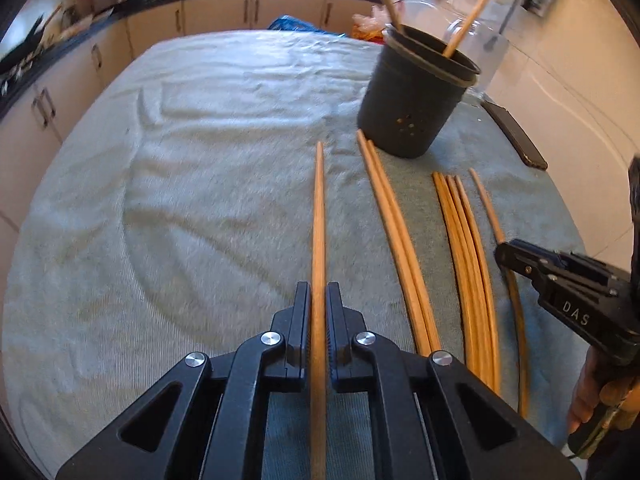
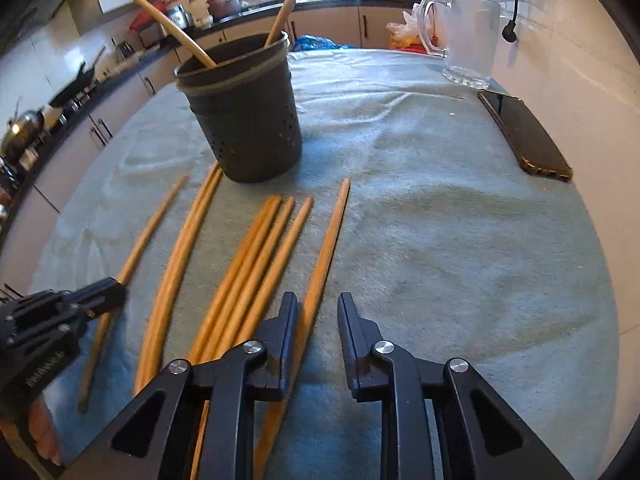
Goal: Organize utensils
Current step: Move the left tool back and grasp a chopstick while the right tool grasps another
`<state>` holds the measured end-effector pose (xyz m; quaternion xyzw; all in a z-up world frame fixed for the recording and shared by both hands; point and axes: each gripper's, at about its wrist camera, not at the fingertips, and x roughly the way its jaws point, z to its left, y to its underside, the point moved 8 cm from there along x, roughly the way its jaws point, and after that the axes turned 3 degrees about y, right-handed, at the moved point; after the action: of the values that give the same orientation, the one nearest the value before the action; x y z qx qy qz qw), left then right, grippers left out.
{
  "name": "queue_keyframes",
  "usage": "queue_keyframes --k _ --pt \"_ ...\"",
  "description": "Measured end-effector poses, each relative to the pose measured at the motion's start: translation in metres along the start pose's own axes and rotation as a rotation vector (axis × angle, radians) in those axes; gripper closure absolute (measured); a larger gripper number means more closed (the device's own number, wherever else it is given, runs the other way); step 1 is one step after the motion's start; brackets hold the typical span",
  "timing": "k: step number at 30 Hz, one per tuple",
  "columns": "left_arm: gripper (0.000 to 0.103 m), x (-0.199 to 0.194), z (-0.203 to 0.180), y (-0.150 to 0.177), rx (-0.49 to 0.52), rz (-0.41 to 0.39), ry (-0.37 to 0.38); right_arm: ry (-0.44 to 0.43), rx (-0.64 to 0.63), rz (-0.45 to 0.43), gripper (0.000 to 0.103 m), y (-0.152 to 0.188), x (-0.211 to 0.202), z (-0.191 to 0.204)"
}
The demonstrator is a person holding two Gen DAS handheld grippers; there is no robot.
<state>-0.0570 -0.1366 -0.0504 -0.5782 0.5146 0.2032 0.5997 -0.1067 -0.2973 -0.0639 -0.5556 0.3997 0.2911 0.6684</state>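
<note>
chopsticks (image 2: pixel 256 264): wooden, lying roughly parallel on the towel, lower centre-left of right wrist view (one apart at far left) | utensil holder (image 2: pixel 244 108): dark, perforated, upright, upper centre-left, two chopsticks leaning inside

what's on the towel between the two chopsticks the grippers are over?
Six chopsticks: a pair nearer the left gripper, then a bundle of four beside the right gripper. Both wrist views show it.
</note>
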Motion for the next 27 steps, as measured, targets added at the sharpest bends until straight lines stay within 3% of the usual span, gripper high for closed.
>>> queue_keyframes --k 5,12,21,27 --pt "0.095 -0.008 0.003 0.013 -0.004 0.087 0.000 0.054 -0.010 0.053 0.085 0.017 -0.009 -0.024" --pt "0.076 -0.002 0.003 0.004 -0.023 0.170 0.013 0.016 0.036 0.103 0.083 0.019 -0.012 -0.040" --pt "0.073 0.018 0.011 -0.032 -0.054 0.194 -0.014 0.055 0.014 0.137 0.083 -0.017 0.011 -0.040" --pt "0.073 0.032 0.006 -0.056 0.008 0.170 -0.058 0.086 -0.018 0.154 0.083 -0.035 0.022 -0.037"
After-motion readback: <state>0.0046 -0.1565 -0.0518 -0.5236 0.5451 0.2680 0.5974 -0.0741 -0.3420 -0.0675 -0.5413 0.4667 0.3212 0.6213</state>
